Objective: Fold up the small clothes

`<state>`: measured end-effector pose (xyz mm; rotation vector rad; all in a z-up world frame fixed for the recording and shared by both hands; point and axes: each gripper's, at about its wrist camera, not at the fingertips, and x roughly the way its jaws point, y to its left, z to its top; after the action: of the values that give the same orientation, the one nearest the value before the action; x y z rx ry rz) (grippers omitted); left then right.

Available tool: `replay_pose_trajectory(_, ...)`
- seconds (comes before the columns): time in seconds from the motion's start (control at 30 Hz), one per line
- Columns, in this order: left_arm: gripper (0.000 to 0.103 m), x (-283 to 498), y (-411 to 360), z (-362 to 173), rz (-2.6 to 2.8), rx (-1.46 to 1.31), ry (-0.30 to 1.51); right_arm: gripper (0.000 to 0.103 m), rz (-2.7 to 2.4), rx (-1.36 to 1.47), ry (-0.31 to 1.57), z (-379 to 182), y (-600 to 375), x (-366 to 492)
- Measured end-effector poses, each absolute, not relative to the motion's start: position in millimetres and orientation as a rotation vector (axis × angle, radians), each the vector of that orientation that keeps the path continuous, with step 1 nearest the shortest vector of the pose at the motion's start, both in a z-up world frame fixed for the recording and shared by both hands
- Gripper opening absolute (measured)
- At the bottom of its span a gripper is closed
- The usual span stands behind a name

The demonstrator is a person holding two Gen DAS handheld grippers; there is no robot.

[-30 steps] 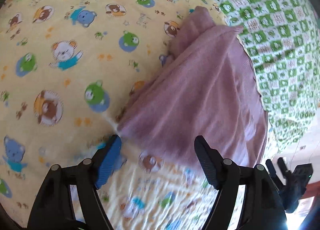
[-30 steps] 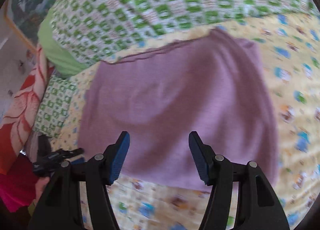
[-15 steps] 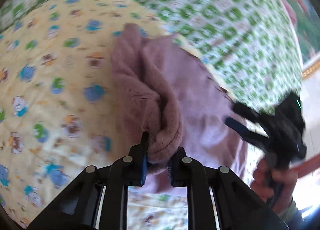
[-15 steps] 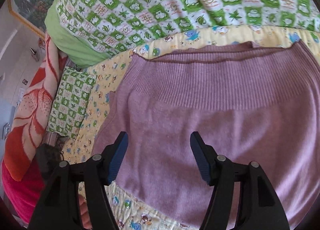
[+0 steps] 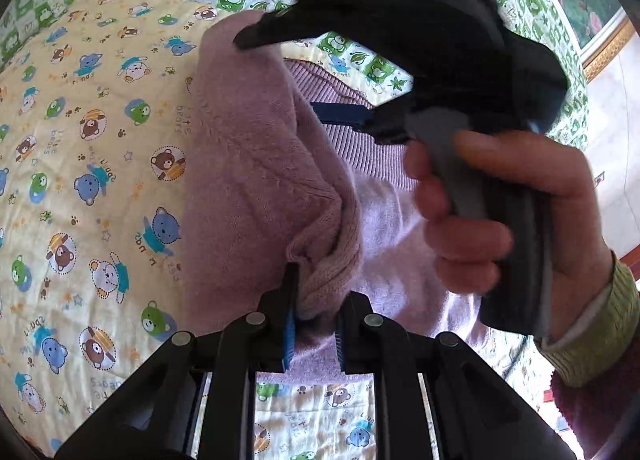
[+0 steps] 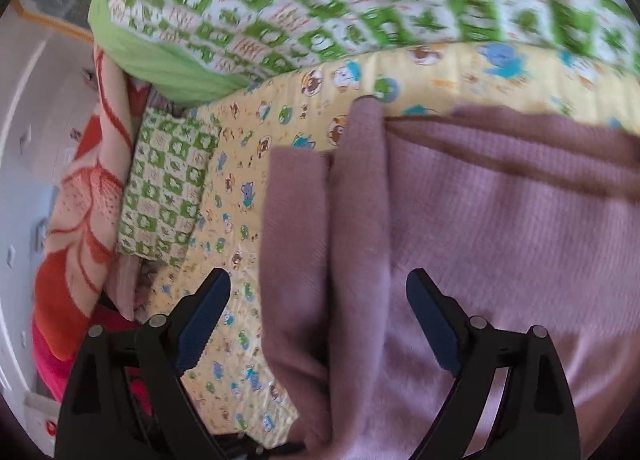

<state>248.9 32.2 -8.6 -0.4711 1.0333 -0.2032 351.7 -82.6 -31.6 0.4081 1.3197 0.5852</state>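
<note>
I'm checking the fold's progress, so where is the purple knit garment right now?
The purple knit garment lies on the yellow bear-print sheet, one bunched edge clamped in the left gripper; in the right wrist view it lies under the open right gripper.

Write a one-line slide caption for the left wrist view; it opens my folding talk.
Left gripper pinches a purple knit garment above a bear-print sheet.

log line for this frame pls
left gripper: shut on purple knit garment | right gripper: open over it | surface: bear-print sheet

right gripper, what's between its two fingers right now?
In the right wrist view, the open right gripper straddles a folded-over edge of the purple knit garment, with yellow bear-print sheet beside it. Nothing pinched.
</note>
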Motion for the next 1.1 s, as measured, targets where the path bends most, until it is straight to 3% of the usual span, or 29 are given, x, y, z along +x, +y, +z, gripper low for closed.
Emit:
replay_pose_trajectory(0.03, 0.014, 250.4, 31.7, -8.5, -0.205, -0.47, 1.036, 0.089, 0.566, 0.378, 1.32, -33.8, -79.0, 354.5)
replay_pose_trajectory(0.1, 0.014, 252.4, 29.5, -7.3, -0.209, -0.459, 1.039, 0.077, 0.547, 0.36, 1.321, -39.1, -78.3, 358.6)
replay_pose_trajectory(0.13, 0.014, 252.0, 28.9, -6.5, -0.21, -0.452, 1.04, 0.05, 0.552, 0.375, 1.328, -42.2, -79.4, 360.4)
replay_pose_trajectory(0.17, 0.014, 251.7, 27.9, -5.5, -0.212, -0.446, 1.039, 0.03, 0.558, 0.395, 1.335, -44.9, -80.9, 361.5)
replay_pose_trajectory(0.27, 0.014, 254.4, 19.2, 0.6, -0.234, -0.438, 1.038, 0.016, 0.59, 0.423, 1.305, -40.5, -86.0, 358.3)
replay_pose_trajectory(0.67, 0.014, 262.8, -82.3, 29.0, -0.567, -0.389, 1.043, 0.014, 0.436, 0.436, 1.138, 29.4, -222.2, 309.3)
replay_pose_trajectory(1.1, 0.014, 282.0, -184.4, -4.5, -0.752, -0.274, 1.163, 0.014, 0.15, 0.532, 1.146, -14.9, -356.3, 249.7)
